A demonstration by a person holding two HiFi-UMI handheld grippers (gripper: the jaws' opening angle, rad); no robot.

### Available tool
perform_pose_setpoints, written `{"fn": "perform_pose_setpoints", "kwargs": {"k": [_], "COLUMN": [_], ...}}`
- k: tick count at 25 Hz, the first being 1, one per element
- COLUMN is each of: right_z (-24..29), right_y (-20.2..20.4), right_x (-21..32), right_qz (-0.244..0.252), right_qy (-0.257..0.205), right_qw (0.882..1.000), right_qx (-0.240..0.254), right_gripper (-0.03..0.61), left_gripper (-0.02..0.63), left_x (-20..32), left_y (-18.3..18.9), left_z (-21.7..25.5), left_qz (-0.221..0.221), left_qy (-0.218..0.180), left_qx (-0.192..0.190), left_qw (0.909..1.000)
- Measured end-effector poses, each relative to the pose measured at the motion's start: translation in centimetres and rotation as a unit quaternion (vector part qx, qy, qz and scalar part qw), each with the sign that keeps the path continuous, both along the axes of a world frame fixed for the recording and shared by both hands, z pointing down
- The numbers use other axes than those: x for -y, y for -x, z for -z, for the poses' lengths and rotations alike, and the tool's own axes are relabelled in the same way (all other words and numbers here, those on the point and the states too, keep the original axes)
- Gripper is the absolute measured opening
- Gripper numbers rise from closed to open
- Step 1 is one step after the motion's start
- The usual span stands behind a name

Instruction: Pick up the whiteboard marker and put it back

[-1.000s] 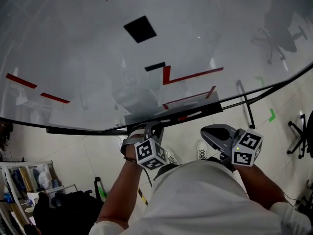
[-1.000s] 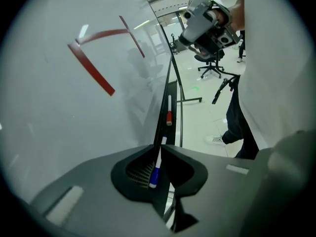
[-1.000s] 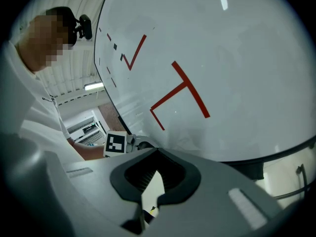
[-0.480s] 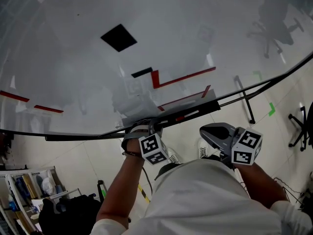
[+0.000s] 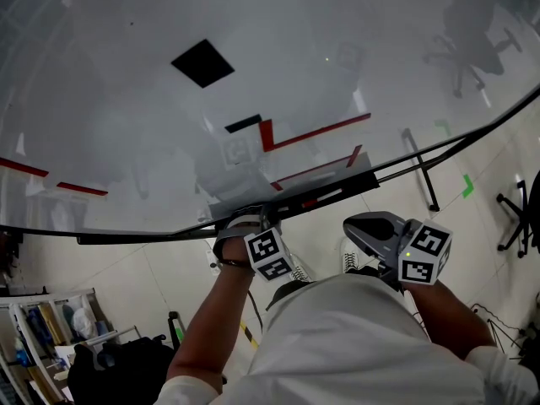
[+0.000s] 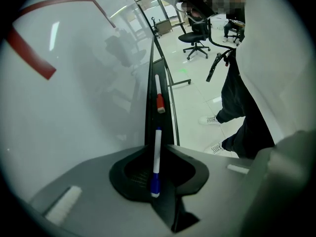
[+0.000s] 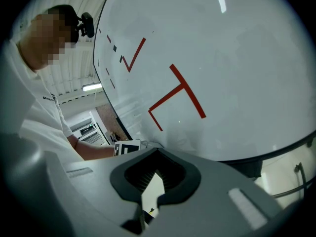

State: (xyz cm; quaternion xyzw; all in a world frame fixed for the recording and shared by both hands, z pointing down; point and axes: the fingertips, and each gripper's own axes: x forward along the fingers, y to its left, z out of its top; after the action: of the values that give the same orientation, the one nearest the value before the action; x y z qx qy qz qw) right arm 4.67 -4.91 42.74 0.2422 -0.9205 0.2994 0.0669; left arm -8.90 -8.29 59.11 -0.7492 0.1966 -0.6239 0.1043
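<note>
A white whiteboard marker with a blue cap [image 6: 156,162] sits between the jaws of my left gripper [image 6: 158,181], which is shut on it. Its white end points along the black tray [image 6: 150,117] under the whiteboard [image 5: 253,74]. In the head view my left gripper [image 5: 251,224] is right at the tray [image 5: 346,191]. A second marker with a red cap [image 6: 159,95] lies farther along the tray. My right gripper [image 5: 364,226] hangs below the tray, away from the board, shut with nothing in it [image 7: 153,186].
Red lines [image 5: 312,132] and a black square [image 5: 202,63] mark the board. The board's stand leg [image 5: 426,180] and an office chair [image 5: 519,226] are at the right on the tiled floor. A cluttered shelf [image 5: 51,327] is at the lower left.
My left gripper has risen a little and moved right, up to the tray. The head view has shifted slightly across the board. The right gripper has stayed put.
</note>
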Motion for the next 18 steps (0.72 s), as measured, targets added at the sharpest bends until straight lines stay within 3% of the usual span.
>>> {"fn": "perform_pose_setpoints", "kwargs": {"k": [12, 18], "right_z": [-0.05, -0.11], "right_y": [-0.07, -0.08], "right_x": [-0.24, -0.24], "right_qz": [-0.001, 0.002], "right_qy": [0.002, 0.004], "right_qw": [1.0, 1.0], "right_qx": [-0.002, -0.005], "right_gripper": [0.002, 0.002], "left_gripper": [0.059, 0.049], "left_x": [0.25, 0.09], "left_y": [0.18, -0.02], "left_z": [-0.48, -0.26], "left_qz": [0.01, 0.022], "left_qy": [-0.003, 0.0], "left_qx": [-0.002, -0.025], "left_qw": [0.9999, 0.9994]}}
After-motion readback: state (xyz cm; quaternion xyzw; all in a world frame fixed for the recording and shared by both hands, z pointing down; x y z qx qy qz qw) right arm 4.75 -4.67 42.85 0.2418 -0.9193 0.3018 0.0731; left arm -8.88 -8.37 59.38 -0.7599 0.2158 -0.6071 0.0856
